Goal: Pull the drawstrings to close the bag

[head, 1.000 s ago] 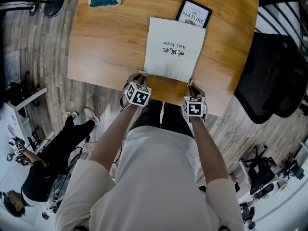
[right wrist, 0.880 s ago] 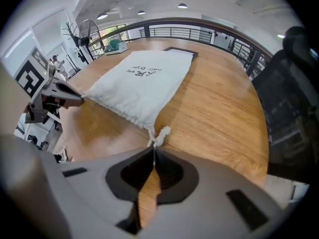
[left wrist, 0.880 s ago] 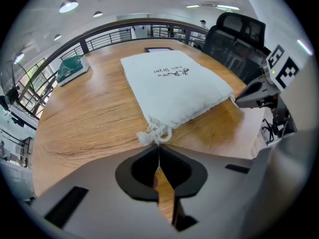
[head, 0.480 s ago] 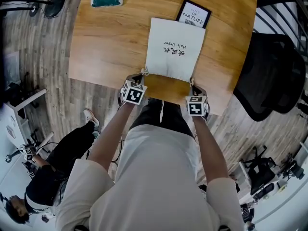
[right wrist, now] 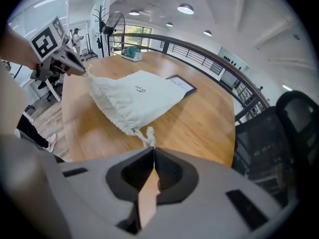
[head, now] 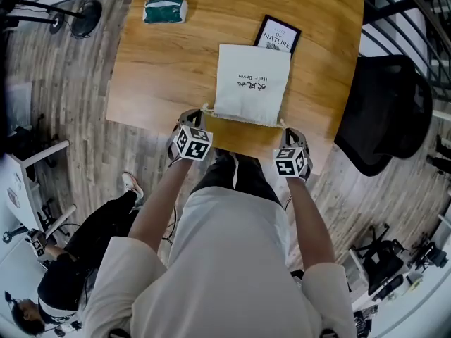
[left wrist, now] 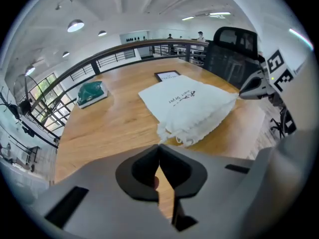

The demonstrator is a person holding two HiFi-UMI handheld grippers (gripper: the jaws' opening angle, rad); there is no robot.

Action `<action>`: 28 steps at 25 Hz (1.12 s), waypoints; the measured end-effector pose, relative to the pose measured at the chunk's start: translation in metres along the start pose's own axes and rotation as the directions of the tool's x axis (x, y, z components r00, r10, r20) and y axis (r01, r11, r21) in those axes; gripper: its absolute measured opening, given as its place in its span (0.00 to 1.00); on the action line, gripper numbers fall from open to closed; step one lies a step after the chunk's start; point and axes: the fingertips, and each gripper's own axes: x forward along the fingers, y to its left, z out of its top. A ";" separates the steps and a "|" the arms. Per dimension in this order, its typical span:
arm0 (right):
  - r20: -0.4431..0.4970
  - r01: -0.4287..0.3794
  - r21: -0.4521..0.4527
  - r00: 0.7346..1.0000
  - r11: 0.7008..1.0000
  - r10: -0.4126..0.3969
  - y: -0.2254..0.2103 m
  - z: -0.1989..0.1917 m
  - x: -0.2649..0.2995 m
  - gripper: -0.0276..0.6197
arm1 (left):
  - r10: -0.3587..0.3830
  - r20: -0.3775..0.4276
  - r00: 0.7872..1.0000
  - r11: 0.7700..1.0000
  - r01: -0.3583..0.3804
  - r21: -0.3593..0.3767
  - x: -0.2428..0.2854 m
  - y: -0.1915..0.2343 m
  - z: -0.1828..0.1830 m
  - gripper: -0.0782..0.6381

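Observation:
A white cloth bag (head: 251,83) with dark print lies on the wooden table (head: 162,69), its gathered mouth toward me and lifted off the wood. My left gripper (head: 204,113) is shut at the mouth's left corner. In the left gripper view its jaws (left wrist: 158,146) meet on the white drawstring (left wrist: 167,133). My right gripper (head: 282,126) is shut at the right corner. In the right gripper view the knotted drawstring end (right wrist: 148,134) runs into its closed tips (right wrist: 153,149). Each gripper view shows the other gripper across the bag, pinching the far corner.
A black-framed print (head: 277,34) lies half under the bag's far end. A green packet (head: 165,10) sits at the table's far left. A black office chair (head: 384,108) stands at the right. The table's near edge runs just under both grippers. A person (head: 91,238) is at the lower left.
Both grippers have risen and drawn slightly apart. The bag's near edge has lifted and bunched between them.

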 end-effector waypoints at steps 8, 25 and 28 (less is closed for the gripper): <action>0.126 0.078 -0.014 0.989 0.997 -0.075 -0.035 0.044 -0.043 0.06 | 0.083 0.136 0.987 0.996 -0.080 -0.026 -0.046 0.027 0.046 0.11; 0.201 0.207 -0.079 0.961 0.975 -0.188 -0.076 0.080 -0.093 0.06 | 0.196 0.262 0.945 0.979 -0.172 -0.110 -0.110 0.066 0.077 0.11; 0.190 0.223 -0.061 0.960 0.973 -0.208 -0.083 0.074 -0.097 0.06 | 0.209 0.272 0.939 0.975 -0.178 -0.134 -0.117 0.069 0.076 0.11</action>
